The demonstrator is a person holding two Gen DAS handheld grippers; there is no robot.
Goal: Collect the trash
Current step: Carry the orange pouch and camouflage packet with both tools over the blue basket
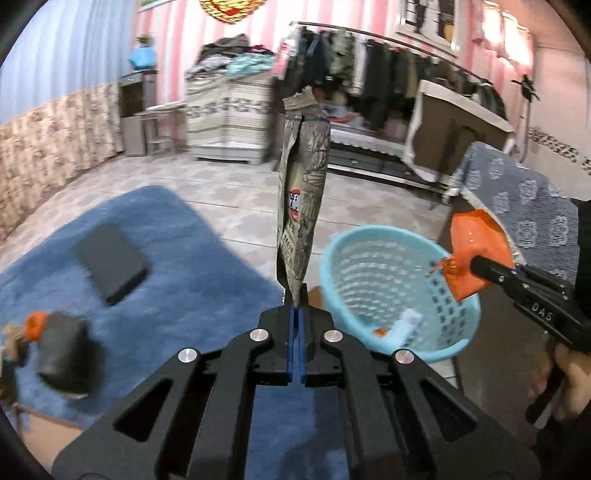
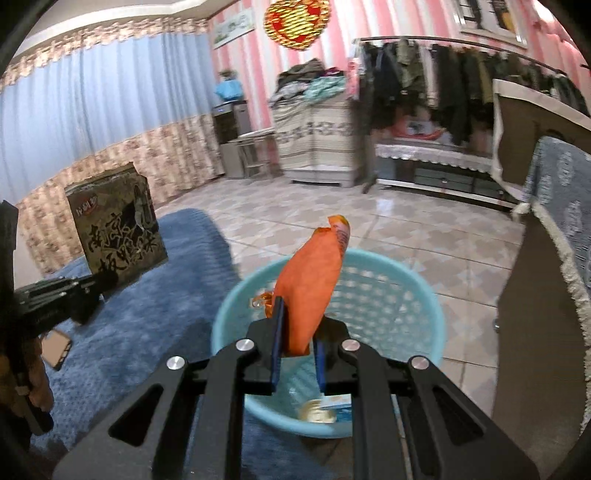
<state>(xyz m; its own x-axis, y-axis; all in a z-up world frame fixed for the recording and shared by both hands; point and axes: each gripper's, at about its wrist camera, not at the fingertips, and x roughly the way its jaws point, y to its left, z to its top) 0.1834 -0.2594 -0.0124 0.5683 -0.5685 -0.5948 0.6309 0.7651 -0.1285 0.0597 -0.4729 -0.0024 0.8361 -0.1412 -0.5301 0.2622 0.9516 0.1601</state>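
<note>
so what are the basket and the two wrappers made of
Basket: looks like moulded plastic, matte light blue, with rows of punched holes. Orange wrapper: thin plastic film, likely glossy, creased. Brown wrapper: printed foil or plastic pouch with a crimped top; which one is unclear.

A deep blue shaggy rug [image 1: 192, 236] lies on a glossy floor of pale patterned tiles [image 2: 424, 236]. On the rug rests a flat black rectangular case [image 1: 110, 263], and nearer the lower left a blurred dark rounded object [image 1: 64, 350] with an orange blob [image 1: 36, 324] beside it. Long blue pleated curtains [image 2: 92, 110] with a floral lower band hang along the left wall. The back wall has pink and white stripes [image 2: 255, 62], with a red and gold round ornament [image 2: 297, 22] hanging above. A rail of dark hanging clothes [image 2: 443, 74] runs to the right, beside a cloth-covered cabinet [image 2: 314, 144] piled with folded garments. A grey patterned throw [image 1: 524, 206] drapes over furniture at the right.
</note>
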